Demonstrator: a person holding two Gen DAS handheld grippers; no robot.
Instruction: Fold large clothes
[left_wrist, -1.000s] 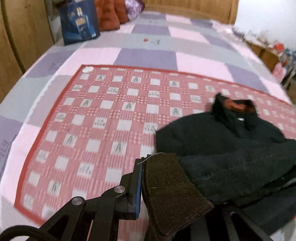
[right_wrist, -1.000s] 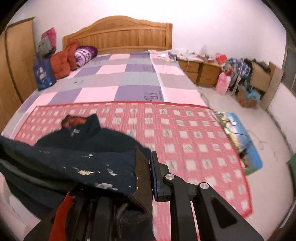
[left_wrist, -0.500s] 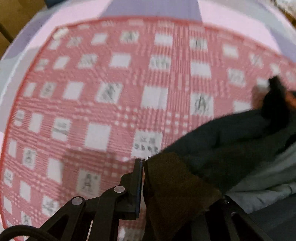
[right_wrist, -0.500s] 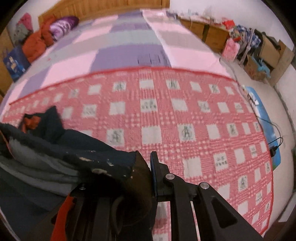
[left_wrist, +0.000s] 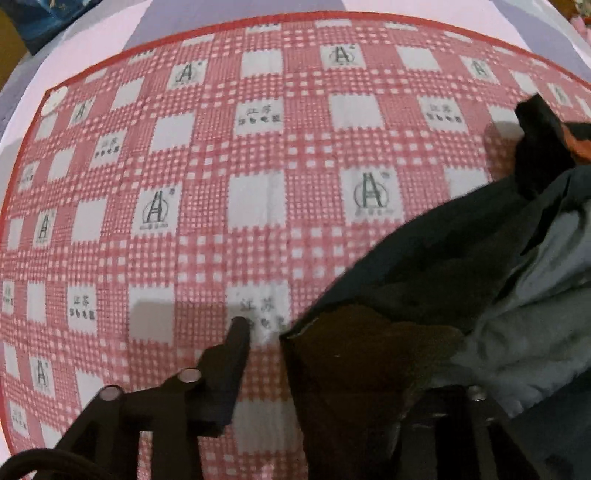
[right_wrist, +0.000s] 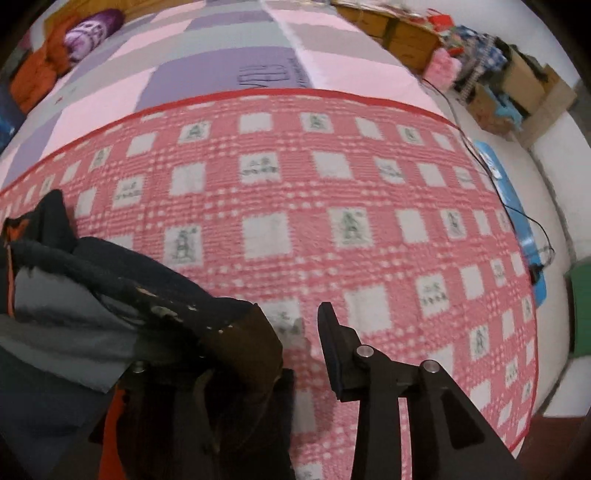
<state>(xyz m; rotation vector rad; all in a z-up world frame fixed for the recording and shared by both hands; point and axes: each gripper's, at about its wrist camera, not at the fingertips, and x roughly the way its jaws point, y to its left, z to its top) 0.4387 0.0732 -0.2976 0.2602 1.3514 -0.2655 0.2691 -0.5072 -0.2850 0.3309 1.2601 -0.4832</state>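
Left tongs (left_wrist: 332, 354): pointed steeply down at the bed, jaws opening; the one finger in view (left_wrist: 236, 343) stood clear of the cloth with checked blanket showing in the gap; the other finger was buried under fabric.
Dark jacket (left_wrist: 461, 258): lay bunched on the red-and-white checked blanket (left_wrist: 221, 184), its brown ribbed cuff (left_wrist: 362, 354) loose between the left jaws, grey lining (left_wrist: 535, 332) turned outward, an orange-lined collar (left_wrist: 580, 144) at the far end.
Right tongs (right_wrist: 295, 332): aimed downward, jaws opening; the visible finger (right_wrist: 332, 339) was apart from the garment's brown hem (right_wrist: 247, 343), which draped over the hidden finger, pressed by neither.
Bed (right_wrist: 221, 62): pink, grey and purple patchwork cover beyond the blanket.
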